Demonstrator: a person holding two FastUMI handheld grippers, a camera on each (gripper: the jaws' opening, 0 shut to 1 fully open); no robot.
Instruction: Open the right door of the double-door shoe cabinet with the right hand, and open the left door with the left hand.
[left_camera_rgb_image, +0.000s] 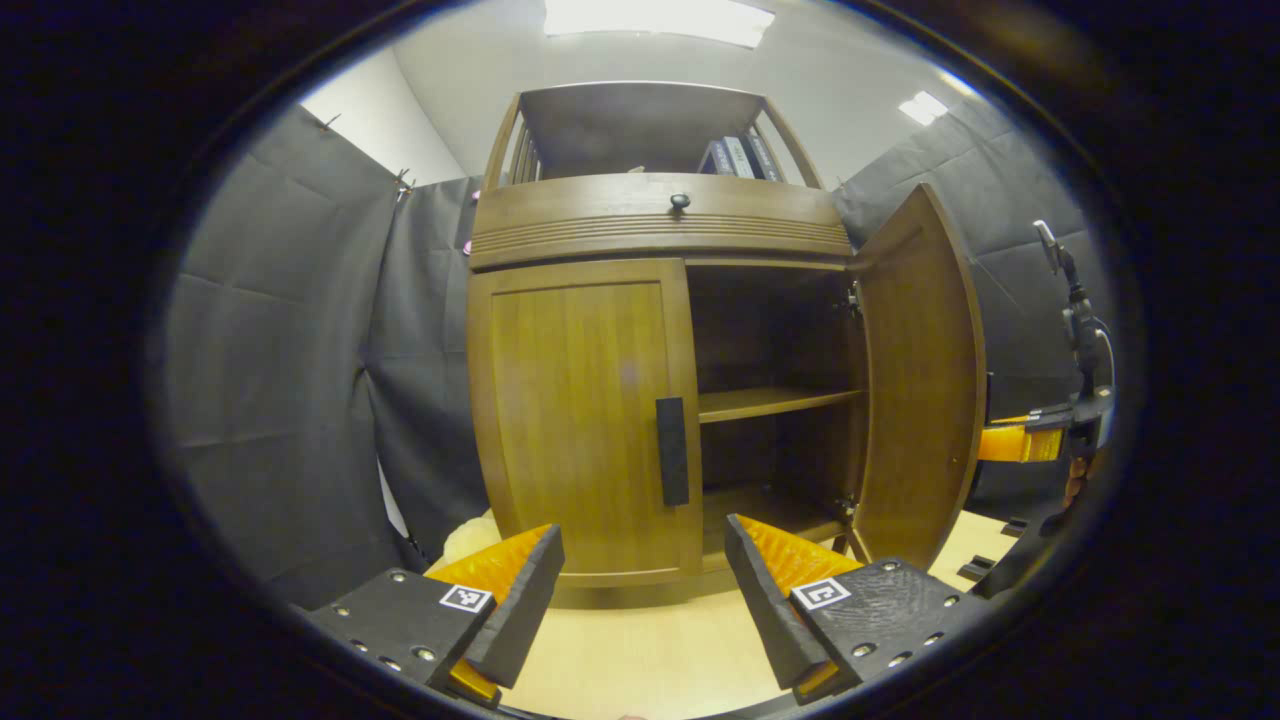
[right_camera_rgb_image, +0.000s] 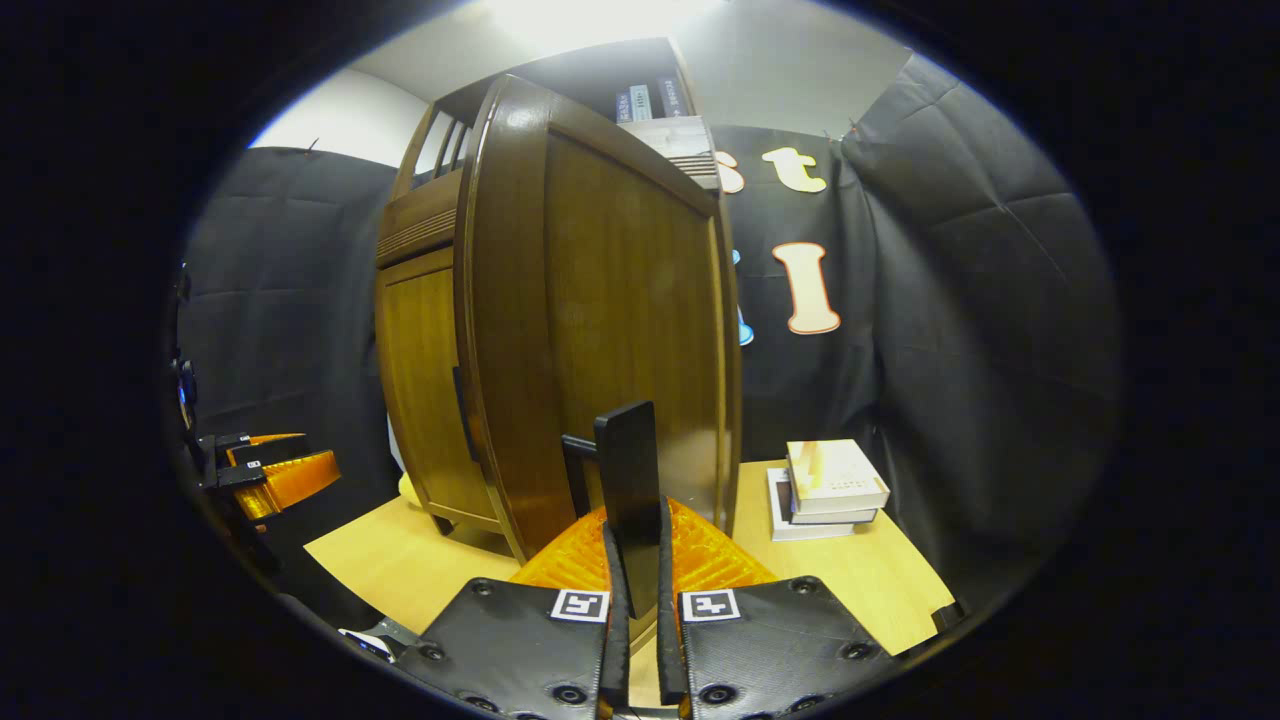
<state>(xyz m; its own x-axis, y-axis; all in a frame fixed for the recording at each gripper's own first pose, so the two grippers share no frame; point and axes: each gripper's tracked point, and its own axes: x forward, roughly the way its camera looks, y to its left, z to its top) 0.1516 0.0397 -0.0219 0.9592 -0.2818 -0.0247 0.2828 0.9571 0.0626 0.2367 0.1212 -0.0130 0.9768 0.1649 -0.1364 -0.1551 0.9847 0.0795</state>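
Between the fingers of your right gripper (right_camera_rgb_image: 634, 590) sits the black handle (right_camera_rgb_image: 630, 490) of the right door (right_camera_rgb_image: 620, 310); both fingers press on it, and the door already stands well open. I judge that this half is nearly done, so let go of the handle cleanly and draw the hand back without pushing the door.

Closest in the left gripper view, your left gripper (left_camera_rgb_image: 645, 590) is spread wide and holds nothing. It hangs over the surface (left_camera_rgb_image: 640, 650), in front of the left door (left_camera_rgb_image: 585, 420), which is shut. Its handle (left_camera_rgb_image: 672, 450) stands upright at the door's inner edge. Bring the fingers to either side of that handle, close on it fully, then pull along the arc of the hinge, not straight back.

Beside the cabinet (left_camera_rgb_image: 660, 225), a stack of books (right_camera_rgb_image: 830, 490) lies on the surface, apart from the right door. Inside, a shelf (left_camera_rgb_image: 775, 402) looks bare. Nothing seems to block the left door's swing.
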